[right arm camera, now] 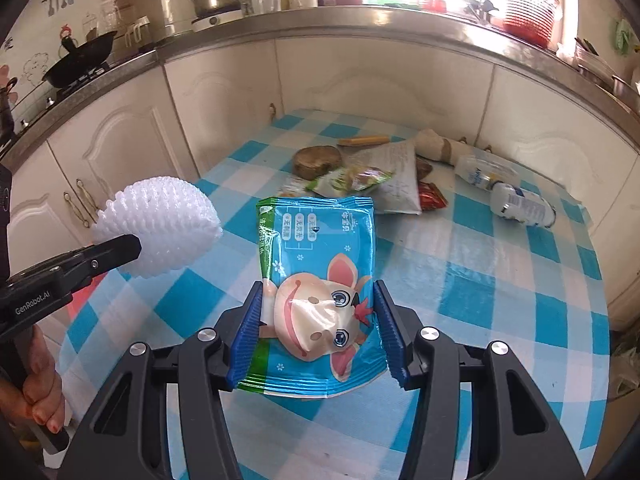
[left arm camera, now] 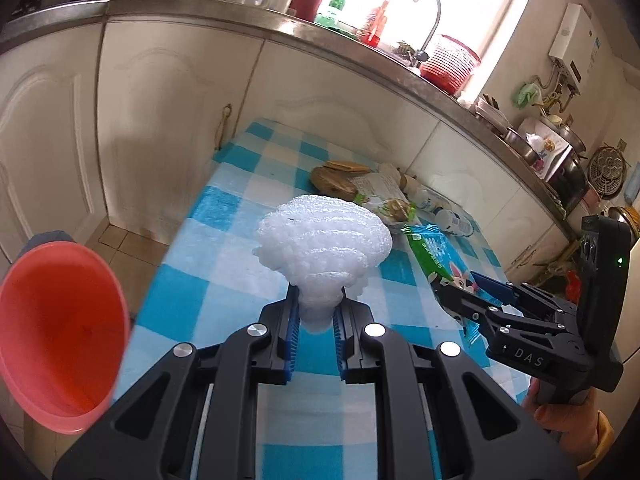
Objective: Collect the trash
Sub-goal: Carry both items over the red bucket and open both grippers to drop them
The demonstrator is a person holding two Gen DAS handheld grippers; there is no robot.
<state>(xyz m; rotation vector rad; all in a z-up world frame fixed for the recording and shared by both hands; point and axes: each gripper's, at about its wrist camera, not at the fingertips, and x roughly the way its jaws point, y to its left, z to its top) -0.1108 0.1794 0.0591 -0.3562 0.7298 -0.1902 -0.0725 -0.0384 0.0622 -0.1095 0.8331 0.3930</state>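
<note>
Holding trash in both hands, nothing binned yet. Left tongs [left arm camera: 316, 312] pinched narrow on the white foam net [left arm camera: 324, 240], lifted off the bench [left arm camera: 224, 264]. Right tongs [right arm camera: 318, 330] half-wide, clamped on the blue snack bag [right arm camera: 316, 264], also raised. Pink bin [left arm camera: 56, 332] sits low on the left, looks empty. Still left on the bench: wrapper pile [right arm camera: 372, 180], two small bottles [right arm camera: 520, 204], brown scraps. Bin appears only in the left wrist view; the right wrist view alone shows the red wrapper [right arm camera: 430, 196].
</note>
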